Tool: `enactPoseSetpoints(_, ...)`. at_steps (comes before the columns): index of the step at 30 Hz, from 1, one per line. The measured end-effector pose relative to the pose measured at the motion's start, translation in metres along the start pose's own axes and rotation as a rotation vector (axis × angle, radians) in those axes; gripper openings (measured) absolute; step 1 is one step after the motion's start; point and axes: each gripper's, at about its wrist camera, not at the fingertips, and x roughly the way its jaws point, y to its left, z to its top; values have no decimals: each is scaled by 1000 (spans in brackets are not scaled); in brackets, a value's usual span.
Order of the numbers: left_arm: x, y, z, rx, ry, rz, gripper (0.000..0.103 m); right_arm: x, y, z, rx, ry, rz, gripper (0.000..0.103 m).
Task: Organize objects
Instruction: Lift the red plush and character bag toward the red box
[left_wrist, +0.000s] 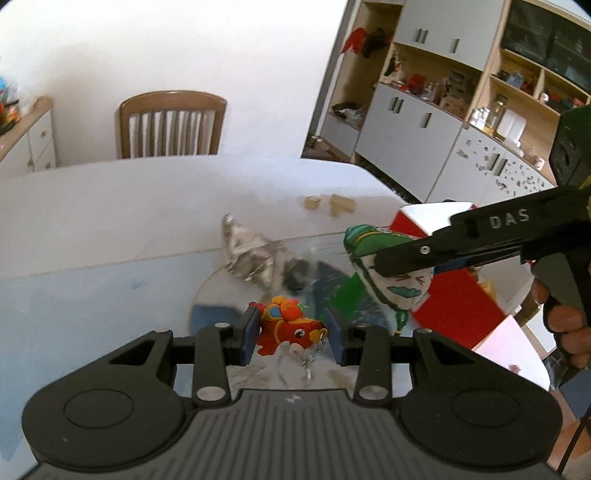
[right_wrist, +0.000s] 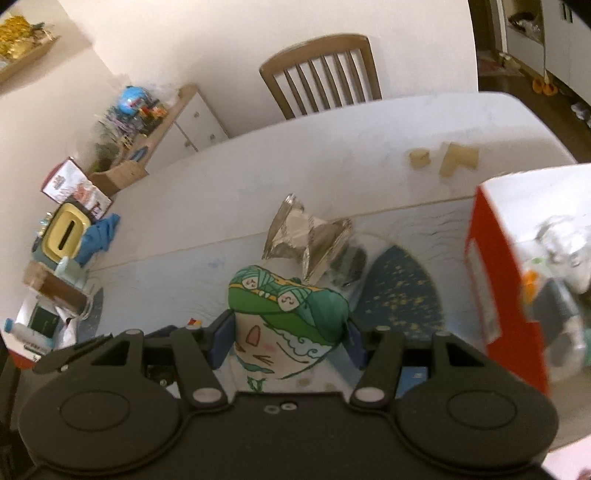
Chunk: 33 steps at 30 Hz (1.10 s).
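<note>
The red fish keychain (left_wrist: 286, 326) sat crosswise between the left gripper's (left_wrist: 291, 334) narrow-set blue pads, which pressed on it from both sides; its long axis ran from pad to pad, head toward the right pad, its chain dangling below the fingers. The green-haired plush doll (right_wrist: 288, 325) filled the gap of the right gripper (right_wrist: 290, 341), whose jaws were clamped on its sides at a middling width, its head pointing ahead of the fingertips and its long axis along them. Just right of those fingers stood the red box (right_wrist: 498, 280), so the right hand looked the nearer to it. Crumpled foil (right_wrist: 306, 240) lay ahead on the table (right_wrist: 221, 206).
</note>
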Motion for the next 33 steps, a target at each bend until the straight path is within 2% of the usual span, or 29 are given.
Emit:
enactPoseSetpoints(6, 0, -47, 16, 56, -25, 0, 38, -49, -35, 5, -11, -51, 12, 59)
enactPoseSetpoints(16, 22, -138, 40, 149, -44, -26, 38, -114, -119, 18, 20, -138, -41, 59)
enactPoseSetpoints(26, 60, -212, 56, 232, -40, -63, 38, -142, -189, 22, 35, -165, -99, 60)
enactPoseSetpoints(33, 92, -258, 63, 317, -15, -85, 38, -142, -230, 26, 57, -166, -133, 60)
